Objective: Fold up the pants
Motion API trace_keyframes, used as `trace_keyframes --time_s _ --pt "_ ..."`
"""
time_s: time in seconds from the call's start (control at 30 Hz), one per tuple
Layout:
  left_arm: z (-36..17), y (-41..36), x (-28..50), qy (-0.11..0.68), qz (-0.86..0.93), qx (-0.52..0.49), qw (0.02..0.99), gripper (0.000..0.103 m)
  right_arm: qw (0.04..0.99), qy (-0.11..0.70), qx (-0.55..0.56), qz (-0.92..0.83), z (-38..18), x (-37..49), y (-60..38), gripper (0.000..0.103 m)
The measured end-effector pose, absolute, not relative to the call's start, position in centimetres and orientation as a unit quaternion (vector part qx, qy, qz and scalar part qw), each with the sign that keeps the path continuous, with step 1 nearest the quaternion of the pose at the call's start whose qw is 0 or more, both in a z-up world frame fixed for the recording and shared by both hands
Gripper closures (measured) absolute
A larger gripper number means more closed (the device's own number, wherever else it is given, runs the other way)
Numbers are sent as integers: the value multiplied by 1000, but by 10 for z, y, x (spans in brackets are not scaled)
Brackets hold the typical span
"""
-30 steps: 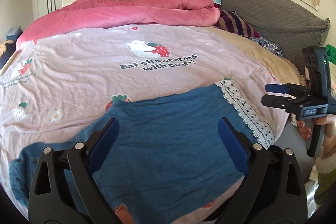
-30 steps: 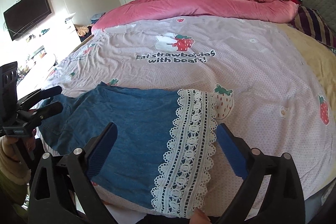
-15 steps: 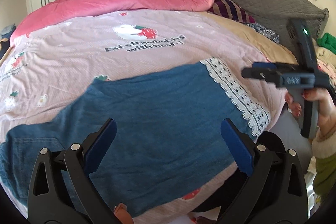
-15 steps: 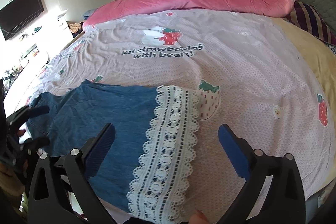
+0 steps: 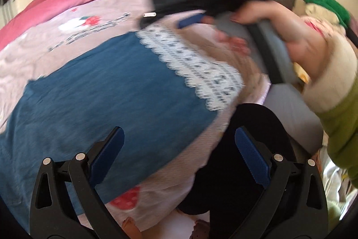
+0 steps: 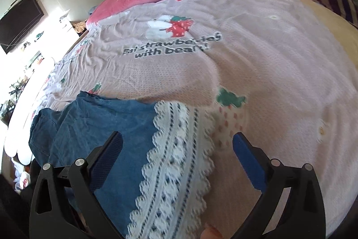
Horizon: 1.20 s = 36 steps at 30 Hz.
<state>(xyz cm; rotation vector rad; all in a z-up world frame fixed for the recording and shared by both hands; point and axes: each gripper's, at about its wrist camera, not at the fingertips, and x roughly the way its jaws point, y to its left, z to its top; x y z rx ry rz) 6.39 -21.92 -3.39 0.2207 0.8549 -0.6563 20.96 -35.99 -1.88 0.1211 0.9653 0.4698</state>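
On the near part of the bed [image 6: 257,73], spread flat over a pink sheet printed with strawberries, lie the blue pants [image 5: 107,95], a soft denim-look cloth with a broad band of white lace [image 6: 176,160] along the hem end. You hold the left gripper [image 5: 179,149] low over the blue cloth near the bed's edge, its fingers wide apart and holding nothing. Your right gripper [image 6: 177,151] hovers just above the lace band, fingers likewise spread and empty; in the left view the same tool appears as a dark blurred shape above the lace, gripped by your hand [image 5: 288,30]. Judging by how the cloth drapes and wrinkles, the pants are light and limp: they will sag and bunch as soon as you lift them, and a single pinch will carry only a corner, not the whole width. The lace looks open and delicate, so it may snag or stretch if you clamp the scalloped edge alone; better to bite deeper, where lace meets blue cloth, taking both layers together. The sheet below is soft too, so pinch shallow enough not to gather it. A sensible hold would be one gripper at each corner of the hem end, keeping the cloth taut between them as you carry it toward the far end, which runs out of sight at the left.
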Motion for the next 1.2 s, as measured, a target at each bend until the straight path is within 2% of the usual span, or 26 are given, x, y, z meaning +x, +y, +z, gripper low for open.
trace_keyframes --time_s 0.17,0.27,0.3,0.33,0.37,0.4,0.47,0.6,0.77,0.8,0.83,0.87,0.9,0.93,1.0,1.2 --pt "-36 -242 63 390 -326 125 852 10 850 463 55 244 -27 232 -351 5" --pt "-39 -252 67 390 -328 128 851 16 834 483 50 264 -38 245 -346 7" --pt "-38 -253 66 389 -328 130 851 18 829 488 50 269 -41 247 -345 10" --pt "-39 -255 67 388 -328 134 851 20 826 493 48 269 -44 248 -345 23" --pt "-41 -258 68 386 -326 138 852 25 824 495 45 270 -45 248 -344 30" --pt "-41 -259 68 386 -326 139 852 30 824 494 39 274 -45 245 -343 32" --pt "-44 -263 69 386 -328 144 850 36 823 489 40 286 -41 239 -343 50" --pt "-50 -271 71 384 -329 158 848 39 822 472 34 317 -33 224 -339 52" --pt "-61 -279 73 384 -322 178 847 41 808 501 48 305 -54 234 -342 51" --pt "-63 -279 74 384 -321 181 847 42 807 503 60 305 -55 235 -344 52" --pt "-64 -279 74 384 -318 182 847 44 805 503 67 308 -54 234 -345 59" --pt "-64 -279 74 382 -314 183 849 50 796 506 83 321 -54 234 -345 75" --pt "-64 -278 76 382 -310 183 851 55 792 507 93 327 -52 233 -345 80" --pt "-63 -277 77 383 -311 179 851 58 794 506 92 324 -50 232 -344 80" --pt "-60 -272 78 384 -318 165 851 76 798 504 86 319 -42 229 -340 81" --pt "-51 -253 79 395 -337 111 848 96 803 502 91 308 -19 227 -331 81"
